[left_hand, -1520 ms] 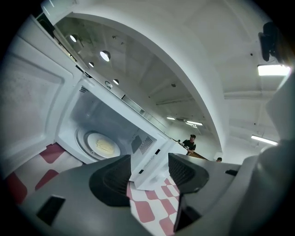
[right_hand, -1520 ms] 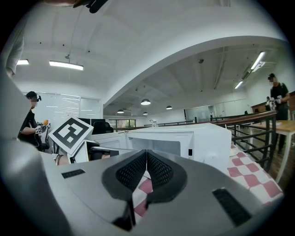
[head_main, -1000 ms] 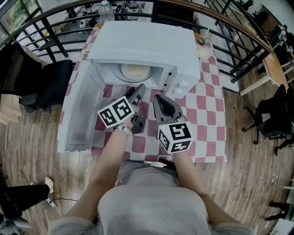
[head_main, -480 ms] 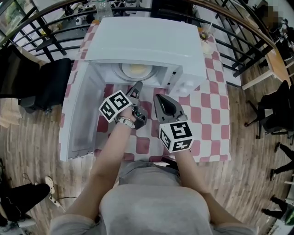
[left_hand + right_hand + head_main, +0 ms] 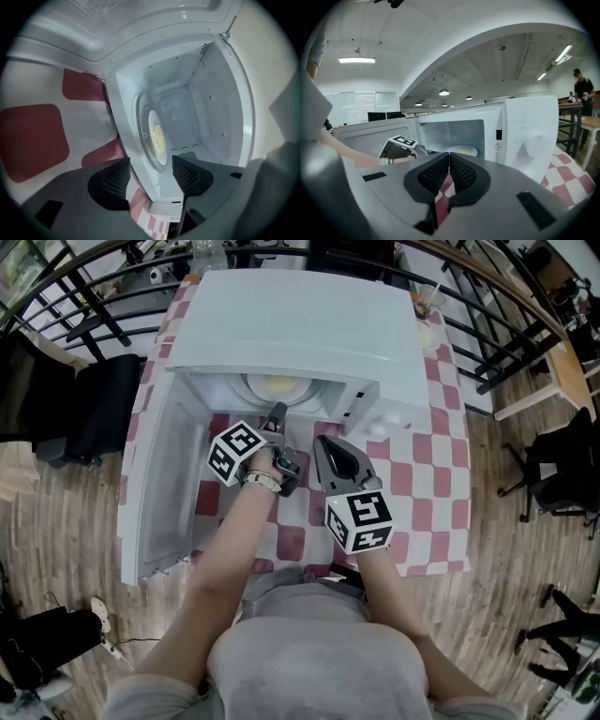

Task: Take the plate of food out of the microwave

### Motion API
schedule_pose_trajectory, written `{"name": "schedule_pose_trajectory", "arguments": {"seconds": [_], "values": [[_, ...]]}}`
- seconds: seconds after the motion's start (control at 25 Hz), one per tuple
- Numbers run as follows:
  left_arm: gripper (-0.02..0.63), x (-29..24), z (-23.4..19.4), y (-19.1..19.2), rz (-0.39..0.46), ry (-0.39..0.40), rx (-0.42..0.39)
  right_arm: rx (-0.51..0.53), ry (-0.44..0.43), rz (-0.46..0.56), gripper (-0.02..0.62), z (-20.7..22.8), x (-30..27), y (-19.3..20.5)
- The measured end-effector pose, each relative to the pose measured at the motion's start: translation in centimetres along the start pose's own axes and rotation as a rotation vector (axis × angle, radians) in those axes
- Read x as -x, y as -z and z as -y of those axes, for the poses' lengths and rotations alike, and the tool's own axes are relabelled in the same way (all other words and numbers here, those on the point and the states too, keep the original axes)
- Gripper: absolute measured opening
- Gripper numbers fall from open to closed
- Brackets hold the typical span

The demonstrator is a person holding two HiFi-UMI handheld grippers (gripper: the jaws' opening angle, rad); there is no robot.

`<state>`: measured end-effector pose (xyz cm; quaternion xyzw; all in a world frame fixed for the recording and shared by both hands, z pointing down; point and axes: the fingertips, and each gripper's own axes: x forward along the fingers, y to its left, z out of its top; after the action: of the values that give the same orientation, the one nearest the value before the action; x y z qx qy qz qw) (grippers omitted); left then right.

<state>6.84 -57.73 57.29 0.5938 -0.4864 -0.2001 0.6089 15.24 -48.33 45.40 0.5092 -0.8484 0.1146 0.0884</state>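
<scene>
The open door (image 5: 155, 474) juts out on the left, so I steer inside it. My left gripper (image 5: 276, 414) is at the mouth of the microwave (image 5: 291, 324), its fingers apart, just widened and empty. The plate of food (image 5: 278, 385) sits further in on the turntable. I'd clear the sill, pinch its near rim and draw it out level. My right gripper (image 5: 330, 451), fingers closed on nothing, hovers over the tabletop (image 5: 427, 474), bare there for landing.

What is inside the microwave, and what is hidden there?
A plate with pale yellow food sits on a glass turntable inside the microwave. Nothing else shows. In the head view the microwave's top covers the plate's rear.
</scene>
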Motion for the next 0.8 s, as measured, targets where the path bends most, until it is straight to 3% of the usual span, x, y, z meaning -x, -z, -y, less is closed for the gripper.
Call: {"name": "schedule_pose_trajectory", "arguments": {"seconds": [0.24, 0.8], "values": [[0.307, -1.2, -1.6, -0.3, 0.033, -0.08, 0.075, -0.008, -0.007, -0.038, 0.026, 0.2, -0.8, 1.2], [0.313, -3.2, -3.1, -1.4, 0.093, -0.225, 0.175, -0.02, 0.0, -0.076, 0.026, 0.8, -1.6, 2.6]]}}
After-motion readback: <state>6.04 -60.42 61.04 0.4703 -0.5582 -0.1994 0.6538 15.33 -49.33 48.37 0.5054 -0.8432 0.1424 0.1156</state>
